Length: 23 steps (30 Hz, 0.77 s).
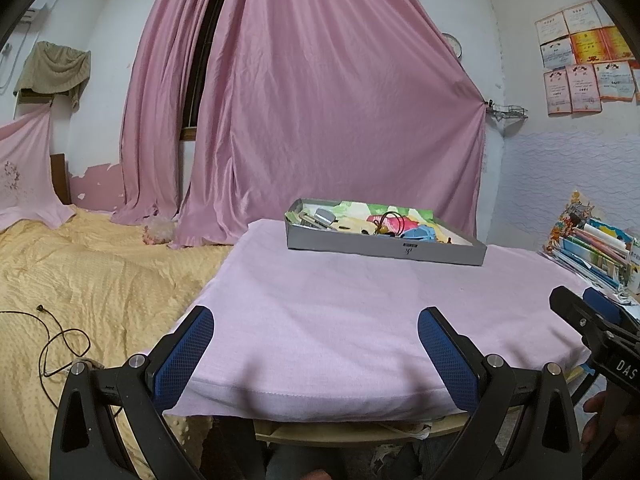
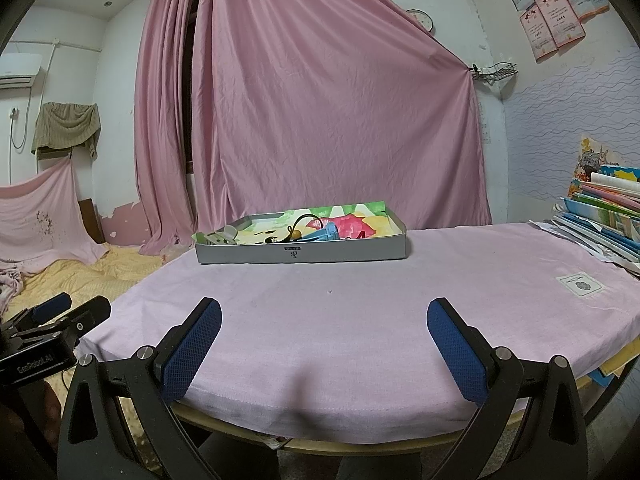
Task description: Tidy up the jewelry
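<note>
Two claws are hovering wide apart over a pink bench, with the jewelry tray sitting far from them.

The left claw [image 1: 316, 354] is holding its blue pads [image 1: 182, 360] spread wide, pinching nothing, at the near edge of the bench [image 1: 340, 320]. The right claw [image 2: 325, 346] is doing the same, its jaws spread and gripping nothing. The grey tray [image 2: 300, 254] is resting on the pink cloth at the far side of the bench, well apart from both claws. Small jewelry bits [image 2: 304, 230] are lying inside the tray on a bright lining: a dark cord loop, a blue piece, some silver things. Pink curtains [image 2: 320, 120] are hanging behind the tray. A stack of books [image 2: 604, 216] is sitting to the right of the tray.
</note>
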Available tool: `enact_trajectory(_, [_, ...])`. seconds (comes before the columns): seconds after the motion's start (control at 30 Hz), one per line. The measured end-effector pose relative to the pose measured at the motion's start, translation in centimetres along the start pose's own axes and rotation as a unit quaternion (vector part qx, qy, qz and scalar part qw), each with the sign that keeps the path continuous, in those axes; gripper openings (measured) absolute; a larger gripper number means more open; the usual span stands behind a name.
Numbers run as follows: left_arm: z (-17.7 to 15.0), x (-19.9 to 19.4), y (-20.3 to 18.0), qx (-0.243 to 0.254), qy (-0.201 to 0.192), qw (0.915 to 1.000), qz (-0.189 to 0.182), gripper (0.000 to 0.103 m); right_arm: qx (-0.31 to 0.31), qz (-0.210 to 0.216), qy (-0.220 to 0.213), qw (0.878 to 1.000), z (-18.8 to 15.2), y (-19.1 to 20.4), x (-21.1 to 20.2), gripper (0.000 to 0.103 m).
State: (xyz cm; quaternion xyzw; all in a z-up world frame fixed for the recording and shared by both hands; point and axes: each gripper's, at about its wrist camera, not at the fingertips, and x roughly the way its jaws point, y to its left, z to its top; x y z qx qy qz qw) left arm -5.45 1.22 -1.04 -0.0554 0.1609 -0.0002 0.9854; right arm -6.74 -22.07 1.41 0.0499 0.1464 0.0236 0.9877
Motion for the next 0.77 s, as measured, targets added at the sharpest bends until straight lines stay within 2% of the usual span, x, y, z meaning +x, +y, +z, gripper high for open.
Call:
enact_trajectory(0.17, [-0.19,0.28,-0.50,0.016,0.008,0.9998,0.011,0.102,0.001,0.001,0.003,1.000,0.05,-0.13,-0.12,0.101])
enact_trajectory(0.77, [-0.28,0.19,-0.69,0.021,0.008,0.9996,0.015,0.102,0.004,-0.001,0.005,1.000,0.11,-0.20,-0.19,0.101])
